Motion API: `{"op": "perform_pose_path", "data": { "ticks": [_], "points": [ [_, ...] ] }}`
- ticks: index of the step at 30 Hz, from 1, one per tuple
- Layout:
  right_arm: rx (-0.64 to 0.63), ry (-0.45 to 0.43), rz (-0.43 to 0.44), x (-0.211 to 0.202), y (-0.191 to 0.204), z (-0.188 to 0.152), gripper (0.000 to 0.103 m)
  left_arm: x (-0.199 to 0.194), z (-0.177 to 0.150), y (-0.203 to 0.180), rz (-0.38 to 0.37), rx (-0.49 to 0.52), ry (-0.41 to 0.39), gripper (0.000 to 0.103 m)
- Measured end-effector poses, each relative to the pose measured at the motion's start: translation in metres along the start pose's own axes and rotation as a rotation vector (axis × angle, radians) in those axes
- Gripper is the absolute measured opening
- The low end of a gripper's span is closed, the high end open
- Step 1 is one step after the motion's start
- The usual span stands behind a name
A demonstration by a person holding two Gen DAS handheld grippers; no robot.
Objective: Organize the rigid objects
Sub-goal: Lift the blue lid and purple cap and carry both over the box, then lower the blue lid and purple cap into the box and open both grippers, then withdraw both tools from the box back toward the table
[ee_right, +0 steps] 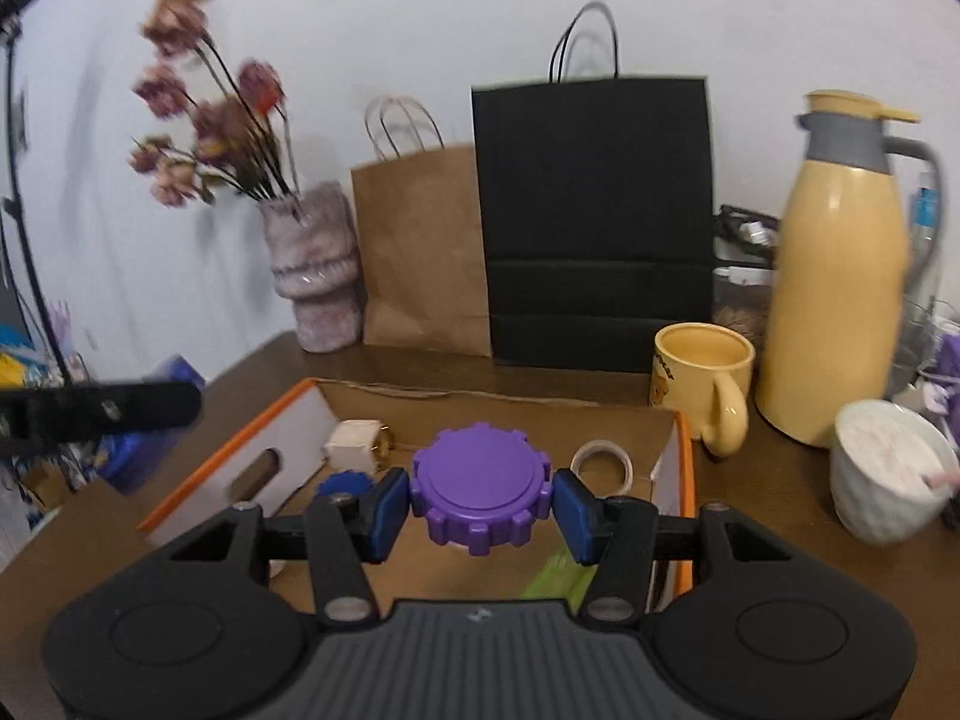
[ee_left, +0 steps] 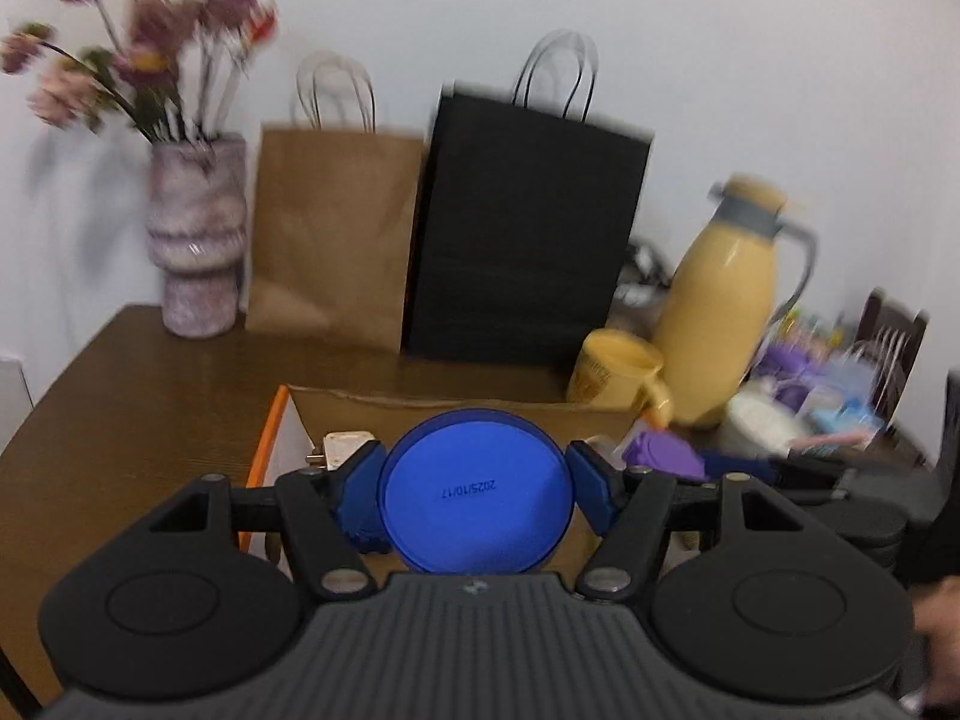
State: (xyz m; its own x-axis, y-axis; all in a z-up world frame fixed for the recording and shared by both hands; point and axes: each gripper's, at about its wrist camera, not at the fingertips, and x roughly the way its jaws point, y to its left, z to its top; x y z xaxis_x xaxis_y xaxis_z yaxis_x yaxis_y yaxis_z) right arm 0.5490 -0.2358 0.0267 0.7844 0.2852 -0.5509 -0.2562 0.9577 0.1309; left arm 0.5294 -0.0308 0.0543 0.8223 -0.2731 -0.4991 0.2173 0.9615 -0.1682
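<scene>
You are mid-carry: both tongs are loaded and poised over the box on the bench, so the step in hand looks like dropping two pieces into it.

Your left tongs are about half open and clamped on the flat blue lid, the pads pressing its rim on both sides. Your right tongs are a little narrower, gripping the purple cog by its toothed edge. Both pieces hang above the box, not yet in it.

Next, I'd judge you need to lower each piece to a bare patch of the box floor before letting go, clear of what already lies there.

The right view gives you the box interior: a white block toward the far left corner, a tape ring toward the right wall, a small blue cog just behind the left pad, and something green near the front. It also shows the mug and a white bowl just outside the box.

The left view hides most of that floor behind the lid, but it shows your right tongs with the purple cog close at its right side, so mind the two tools do not collide.
</scene>
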Motion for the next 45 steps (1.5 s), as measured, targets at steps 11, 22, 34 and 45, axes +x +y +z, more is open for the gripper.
{"op": "perform_pose_path", "data": {
  "ticks": [11, 22, 34, 45],
  "points": [
    [0.109, 0.37, -0.029, 0.144, -0.033, 0.04, 0.052, 0.171, 0.026, 0.017, 0.014, 0.07, 0.368, 0.067],
    [0.063, 0.352, -0.115, 0.174, -0.039, 0.025, 0.067, 0.204, 0.021, 0.022, 0.094, 0.092, 0.388, 0.084],
    [-0.031, 0.262, -0.14, 0.086, -0.015, 0.048, 0.087, 0.109, 0.054, 0.019, 0.093, 0.12, 0.34, 0.1],
    [0.006, 0.117, -0.187, -0.019, -0.015, 0.025, 0.103, -0.001, 0.044, 0.024, 0.146, 0.084, 0.232, 0.103]
  ]
}}
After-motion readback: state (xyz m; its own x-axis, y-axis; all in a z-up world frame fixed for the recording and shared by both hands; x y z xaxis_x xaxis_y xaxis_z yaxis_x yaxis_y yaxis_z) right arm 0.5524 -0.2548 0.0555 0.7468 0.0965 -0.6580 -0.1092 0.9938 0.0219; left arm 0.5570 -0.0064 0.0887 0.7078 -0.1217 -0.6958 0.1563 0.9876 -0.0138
